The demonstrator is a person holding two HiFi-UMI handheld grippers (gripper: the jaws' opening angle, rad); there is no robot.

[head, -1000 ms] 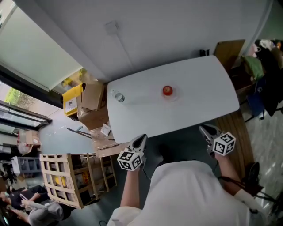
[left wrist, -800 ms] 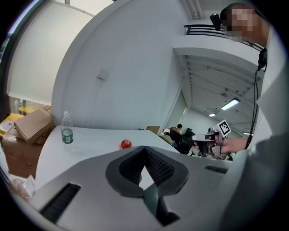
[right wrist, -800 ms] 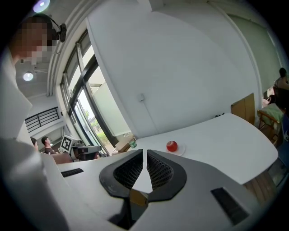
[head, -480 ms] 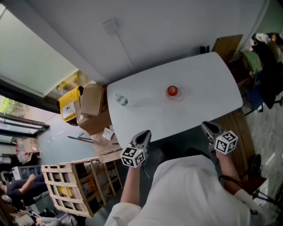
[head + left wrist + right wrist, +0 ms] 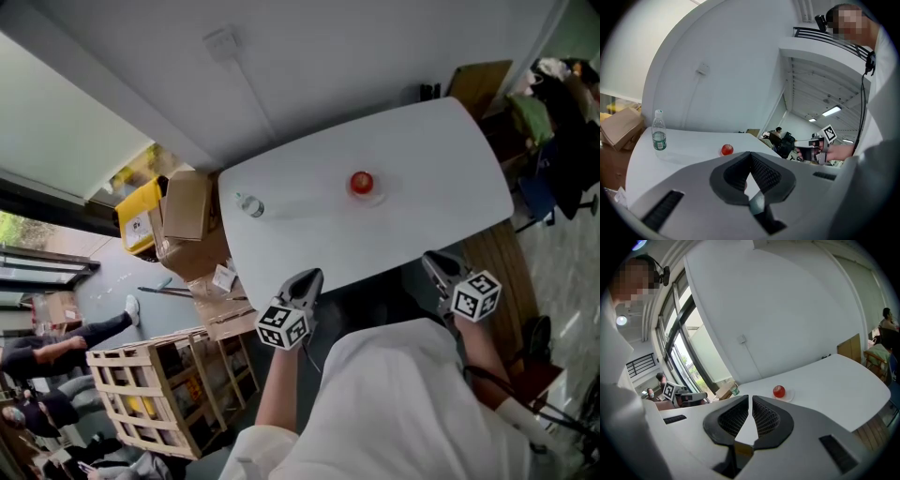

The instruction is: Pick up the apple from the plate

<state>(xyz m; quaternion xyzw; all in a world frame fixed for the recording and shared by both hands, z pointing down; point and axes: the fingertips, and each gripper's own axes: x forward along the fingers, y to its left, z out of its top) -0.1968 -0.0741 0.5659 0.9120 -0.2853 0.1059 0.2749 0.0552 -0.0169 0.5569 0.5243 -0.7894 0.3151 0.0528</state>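
A red apple [image 5: 361,182] sits on a small white plate [image 5: 374,198] near the middle of the white table [image 5: 441,178]. Both grippers hover short of the table's near edge, well apart from the apple. My left gripper [image 5: 310,278] is shut with nothing between its jaws. My right gripper [image 5: 432,262] is also shut and empty. The left gripper view shows the apple [image 5: 727,149] far ahead beyond the closed jaws [image 5: 750,161]. In the right gripper view the apple [image 5: 779,391] and plate [image 5: 791,396] lie ahead of the closed jaws [image 5: 750,404].
A clear water bottle [image 5: 249,204] stands at the table's left end. Cardboard boxes [image 5: 186,208] and a wooden crate [image 5: 150,384] sit left of the table. A chair with clothes [image 5: 553,112] is at the right. People [image 5: 56,347] are at the lower left.
Both grippers have edged forward toward the table's near edge, still shut. The apple and bottle have not moved on the table.
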